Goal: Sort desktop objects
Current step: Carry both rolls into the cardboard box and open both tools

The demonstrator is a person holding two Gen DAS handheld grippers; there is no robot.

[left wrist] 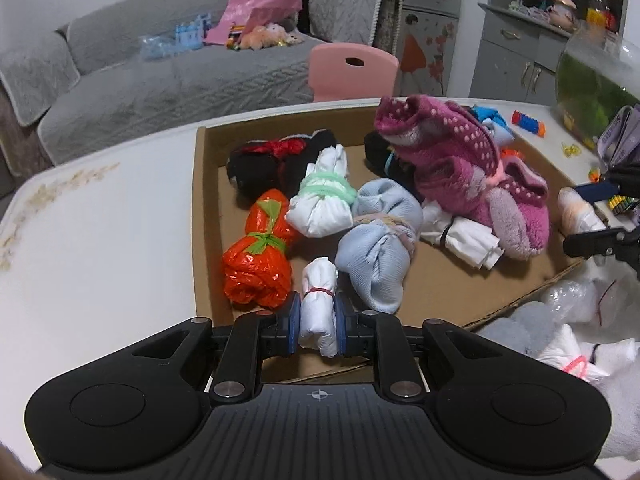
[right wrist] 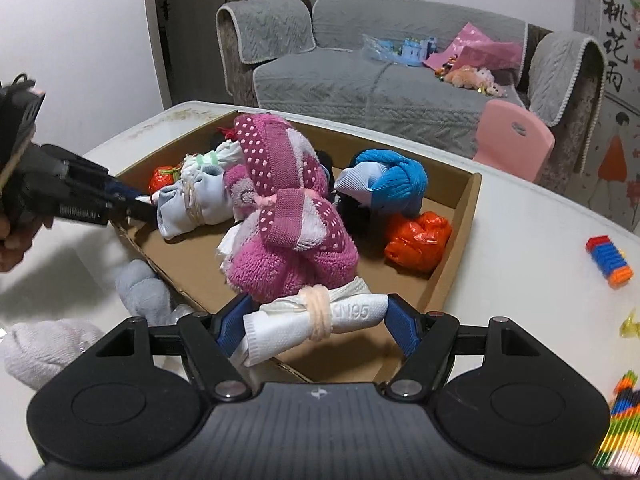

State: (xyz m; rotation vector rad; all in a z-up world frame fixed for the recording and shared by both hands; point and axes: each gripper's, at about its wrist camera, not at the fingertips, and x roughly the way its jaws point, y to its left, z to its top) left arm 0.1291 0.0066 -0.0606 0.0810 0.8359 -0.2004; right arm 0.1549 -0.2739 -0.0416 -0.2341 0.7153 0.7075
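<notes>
A shallow cardboard box on the white table holds tied bundles: orange bag, white roll with green tie, light blue sock, pink dotted socks, black bundle, blue sock ball. My left gripper is shut on a small white roll with a red band, over the box's near edge. My right gripper holds a white KN95 mask roll tied with a peach band between its pads, over the box's near corner.
More white and grey bundles lie on the table beside the box. Toy bricks and coloured sticks lie to the right. A fish bowl stands at the back right. A pink chair and grey sofa lie beyond.
</notes>
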